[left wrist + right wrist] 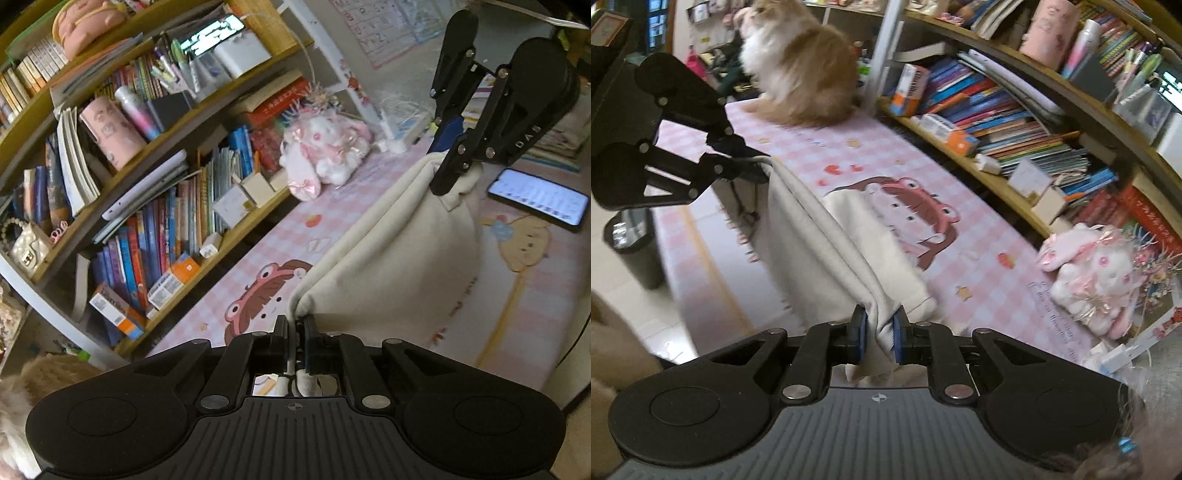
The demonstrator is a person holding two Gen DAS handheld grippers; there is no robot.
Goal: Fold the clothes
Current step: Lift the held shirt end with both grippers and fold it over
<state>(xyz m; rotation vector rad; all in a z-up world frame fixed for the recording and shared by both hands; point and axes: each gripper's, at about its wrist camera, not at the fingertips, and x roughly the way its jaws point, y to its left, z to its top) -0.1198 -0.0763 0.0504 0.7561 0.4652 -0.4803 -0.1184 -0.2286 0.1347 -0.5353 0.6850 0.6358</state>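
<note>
Your left gripper [295, 325] is clamped on one corner of the cream garment [388, 236], your right gripper [879, 332] on another; the cloth hangs stretched between them above the pink table [979, 229].

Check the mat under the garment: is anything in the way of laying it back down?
Nothing directly beneath. Both grippers, left and right, hold the cream garment over bare pink mat. The phone, the plush rabbit and the cat sit off to the sides.
</note>
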